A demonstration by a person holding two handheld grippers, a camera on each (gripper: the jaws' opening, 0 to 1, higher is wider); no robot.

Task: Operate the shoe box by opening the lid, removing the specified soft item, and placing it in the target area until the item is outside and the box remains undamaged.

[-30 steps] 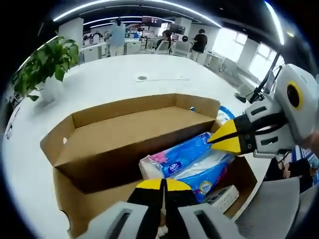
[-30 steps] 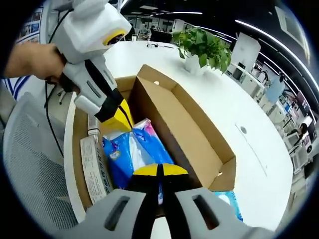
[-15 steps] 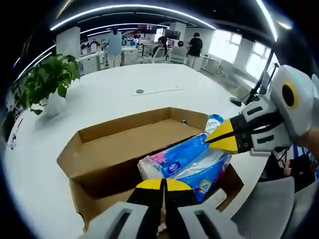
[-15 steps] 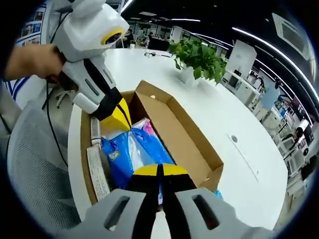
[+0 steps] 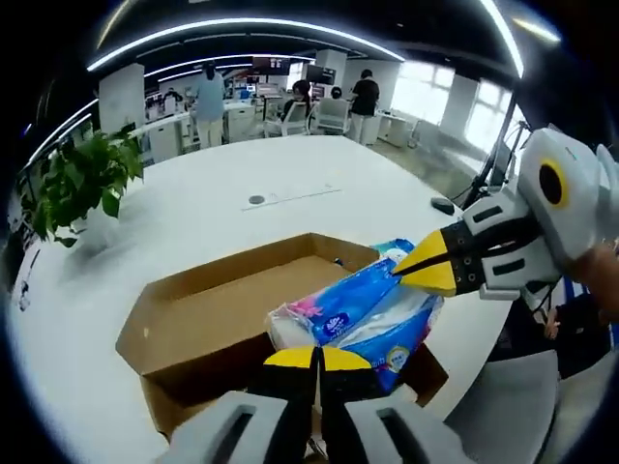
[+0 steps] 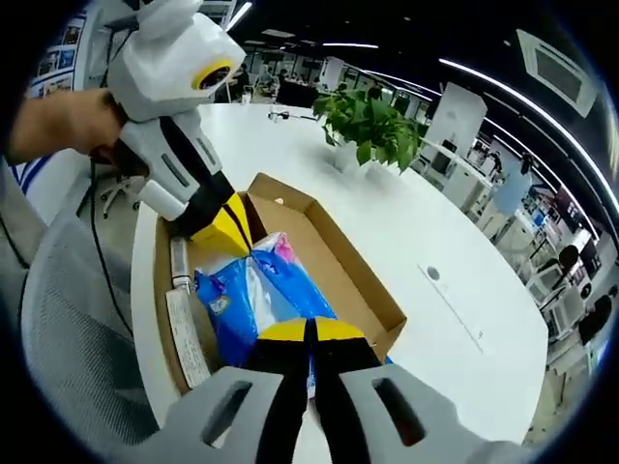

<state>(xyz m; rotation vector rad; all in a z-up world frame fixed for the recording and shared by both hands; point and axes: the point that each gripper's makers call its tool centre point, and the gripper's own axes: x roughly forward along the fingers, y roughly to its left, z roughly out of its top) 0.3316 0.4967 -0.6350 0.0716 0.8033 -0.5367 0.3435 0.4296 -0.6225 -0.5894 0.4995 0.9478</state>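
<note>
And there it was: the blue tissue pack (image 5: 372, 314) hung above the open shoe box (image 5: 208, 324), gripped at both ends! In the left gripper view, the left gripper (image 5: 316, 360) had its yellow-tipped jaws pressed together on the near end of the pack, while the right gripper (image 5: 423, 266) came in from the right with its jaws pinched on the far end, a hand behind it at the edge. The pack showed white and pink print at its left corner and sat over the right part of the box, whose brown lid flap lay open toward the left. Over in the right gripper view, the right gripper (image 6: 309, 333) was clamped on the near end of the tissue pack (image 6: 253, 300), and the left gripper (image 6: 224, 224) bit the far end from the upper left, a hand (image 6: 53, 121) wrapped around its white body. The shoe box (image 6: 334, 261) lay open on the white tabletop (image 6: 464, 290), its lid out to the right and a white printed slip lying along its left wall. A potted plant (image 6: 372, 121) stood well apart on the tabletop, a grey mesh chair (image 6: 73, 367) sat near the box, and people stood at desks far behind.
</note>
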